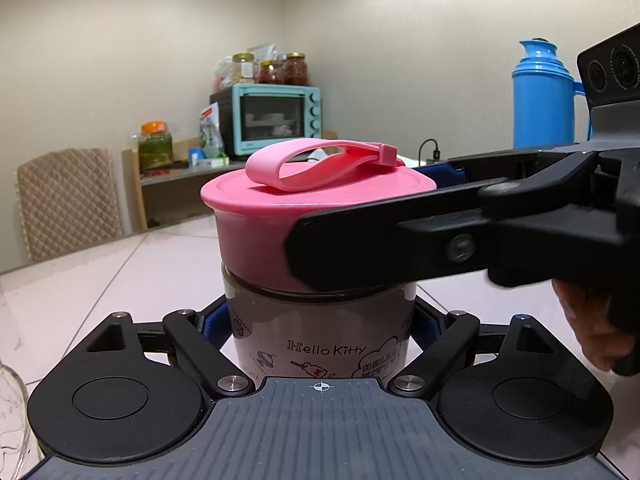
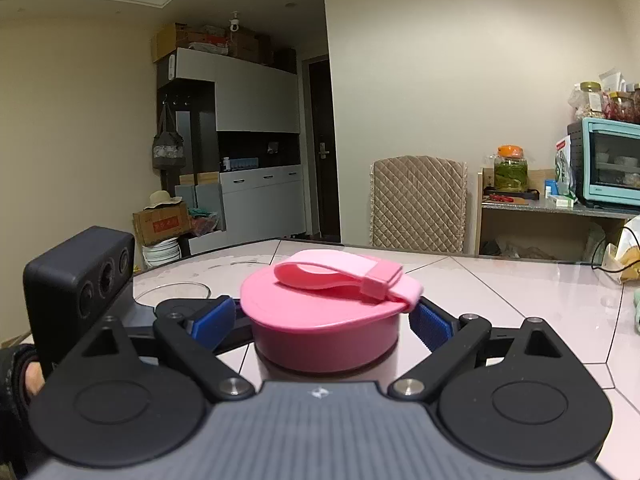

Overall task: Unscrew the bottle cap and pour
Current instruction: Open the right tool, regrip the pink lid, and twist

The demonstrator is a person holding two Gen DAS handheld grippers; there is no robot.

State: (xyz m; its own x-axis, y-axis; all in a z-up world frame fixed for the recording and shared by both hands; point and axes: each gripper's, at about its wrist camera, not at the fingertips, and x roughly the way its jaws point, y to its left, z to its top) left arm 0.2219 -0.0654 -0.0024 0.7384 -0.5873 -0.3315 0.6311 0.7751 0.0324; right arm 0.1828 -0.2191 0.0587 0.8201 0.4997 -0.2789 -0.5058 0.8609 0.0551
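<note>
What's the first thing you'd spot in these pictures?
The big pink cap with its loop strap, sitting on a Hello Kitty bottle right in the middle. The left claw squeezes the bottle, and the right claw sits open around the cap. A bright blue thermos stands behind, to the right.

Bottle [image 1: 320,336]: pale body with Hello Kitty print, standing upright on the desk
Cap [image 2: 324,320]: pink, wide and round, sitting on the bottle mouth
Strap [image 2: 340,274]: pink loop lying flat on top of the cap
</note>
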